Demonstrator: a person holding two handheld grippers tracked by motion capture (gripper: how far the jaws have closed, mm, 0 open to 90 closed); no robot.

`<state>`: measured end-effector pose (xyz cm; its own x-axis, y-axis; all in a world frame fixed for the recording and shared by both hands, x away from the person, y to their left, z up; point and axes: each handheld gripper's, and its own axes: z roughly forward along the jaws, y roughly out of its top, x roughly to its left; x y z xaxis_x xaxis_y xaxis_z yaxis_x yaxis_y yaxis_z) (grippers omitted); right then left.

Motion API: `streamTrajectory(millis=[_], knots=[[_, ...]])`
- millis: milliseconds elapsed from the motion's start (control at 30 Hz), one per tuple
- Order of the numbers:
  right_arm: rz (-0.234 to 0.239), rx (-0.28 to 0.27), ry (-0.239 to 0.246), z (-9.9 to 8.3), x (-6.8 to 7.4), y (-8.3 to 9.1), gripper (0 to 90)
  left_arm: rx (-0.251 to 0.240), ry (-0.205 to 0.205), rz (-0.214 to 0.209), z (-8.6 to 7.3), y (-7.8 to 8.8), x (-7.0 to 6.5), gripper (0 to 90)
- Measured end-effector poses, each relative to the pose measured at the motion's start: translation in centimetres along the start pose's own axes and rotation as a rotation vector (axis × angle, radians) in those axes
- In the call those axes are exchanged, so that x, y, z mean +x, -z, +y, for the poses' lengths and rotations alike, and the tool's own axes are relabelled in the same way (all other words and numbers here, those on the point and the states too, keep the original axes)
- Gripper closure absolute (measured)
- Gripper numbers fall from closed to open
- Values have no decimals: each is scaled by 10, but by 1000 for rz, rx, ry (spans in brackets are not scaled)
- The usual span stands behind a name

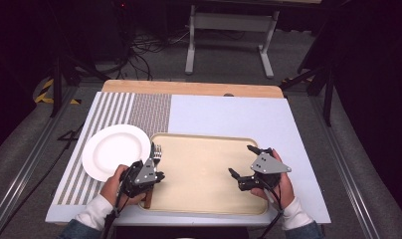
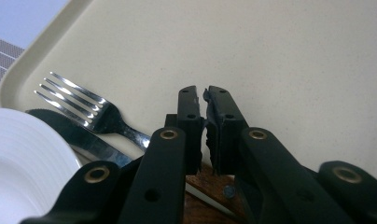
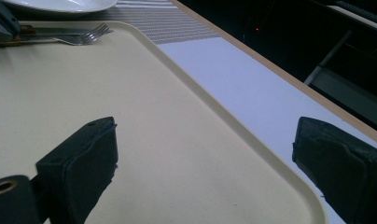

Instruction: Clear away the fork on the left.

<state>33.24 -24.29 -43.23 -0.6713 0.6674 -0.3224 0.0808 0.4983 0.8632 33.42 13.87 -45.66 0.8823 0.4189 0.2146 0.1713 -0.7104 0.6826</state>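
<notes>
A beige tray (image 1: 204, 204) lies at the table's near middle. Along the tray's left edge lie a silver fork (image 1: 157, 149) (image 2: 84, 105) (image 3: 84, 36) and a knife (image 2: 70, 133) with a wooden handle (image 1: 148, 200). The white plate (image 1: 114, 149) (image 2: 23, 163) sits just left of the tray, its rim over the knife blade. My left gripper (image 1: 159, 175) (image 2: 203, 93) hovers above the knife handle, its jaws almost together with nothing seen between the tips. Over the tray's right part my right gripper (image 1: 243, 160) (image 3: 203, 140) stands open and empty.
A striped mat (image 1: 139, 112) covers the left side of the table under the plate, and a pale blue sheet (image 1: 239, 114) lies to its right. The wooden table edge (image 1: 189, 88) runs along the far side. A desk frame (image 1: 229, 30) and cables stand on the floor beyond.
</notes>
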Motion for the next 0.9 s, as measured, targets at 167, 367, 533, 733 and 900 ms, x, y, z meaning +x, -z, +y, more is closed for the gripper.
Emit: streamTrajectory(millis=[167,367,533,733,900], knots=[[-1,-2,2,0,0,0,77,-45,-11,19,3,7,1,837],[1,-2,3,1,1,0,77,-78,-20,35,4,12,1,828],[1,-3,1,1,1,0,77,-96,-20,39,6,16,1,824],[3,-3,-1,1,1,0,77,-122,-33,53,7,20,1,809],[4,-2,-1,1,1,0,77,-138,-40,57,8,24,1,793]])
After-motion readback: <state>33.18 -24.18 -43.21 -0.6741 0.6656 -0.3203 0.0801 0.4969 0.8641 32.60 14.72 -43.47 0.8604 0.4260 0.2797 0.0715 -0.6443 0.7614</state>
